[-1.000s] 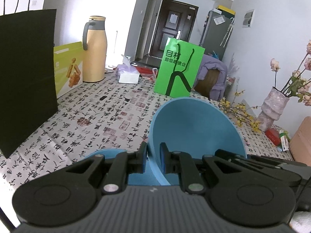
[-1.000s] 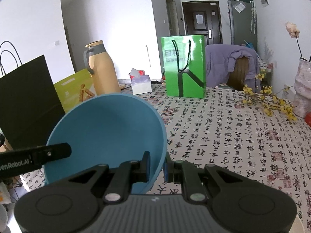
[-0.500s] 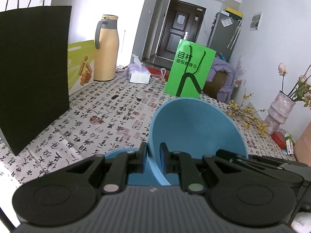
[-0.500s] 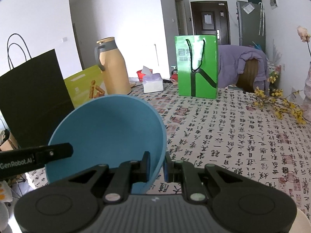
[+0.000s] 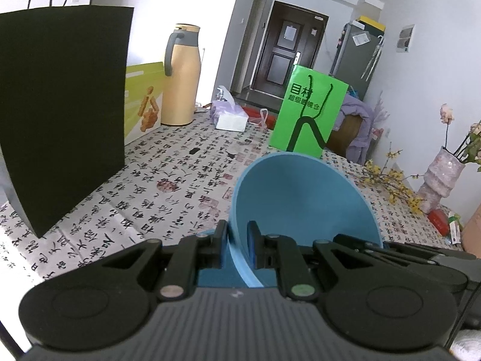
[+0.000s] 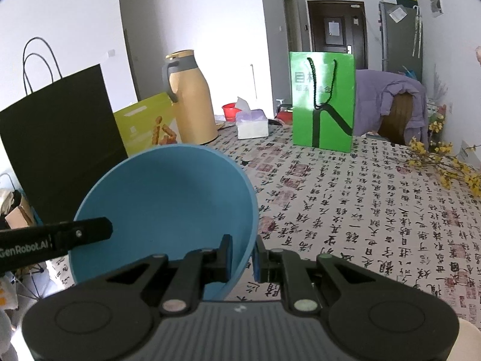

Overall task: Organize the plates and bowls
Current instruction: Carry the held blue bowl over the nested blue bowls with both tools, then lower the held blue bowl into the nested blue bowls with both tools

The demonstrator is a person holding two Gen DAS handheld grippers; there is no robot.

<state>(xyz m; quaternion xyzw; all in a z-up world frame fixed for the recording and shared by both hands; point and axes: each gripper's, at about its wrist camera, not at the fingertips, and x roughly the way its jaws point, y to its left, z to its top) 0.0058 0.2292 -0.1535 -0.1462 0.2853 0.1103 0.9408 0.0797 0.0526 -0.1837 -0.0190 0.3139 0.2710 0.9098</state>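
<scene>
We grip blue bowl [image 5: 303, 201] by rim, left claw [image 5: 237, 240] and right claw [image 6: 243, 255] both clamped on it, above worktop [image 6: 360, 198]. Keep claws level, matched, lower gently.

Left wrist view: looks from behind the left gripper [image 5: 237, 237], tilted down over the table [image 5: 168, 180], toward the far door [image 5: 285, 54]; very near its blue bowl [image 5: 303, 198].
Right wrist view: looks from behind the right gripper [image 6: 243, 252], same heading, very near the bowl [image 6: 168, 207] it grips.
Shared: green bag [image 6: 323, 102], flask [image 6: 189, 96], black bag [image 6: 60, 138], tissue box [image 6: 252, 123], table, door.
Offset: left gripper's finger [image 6: 60, 237] enters the right view's left edge.
</scene>
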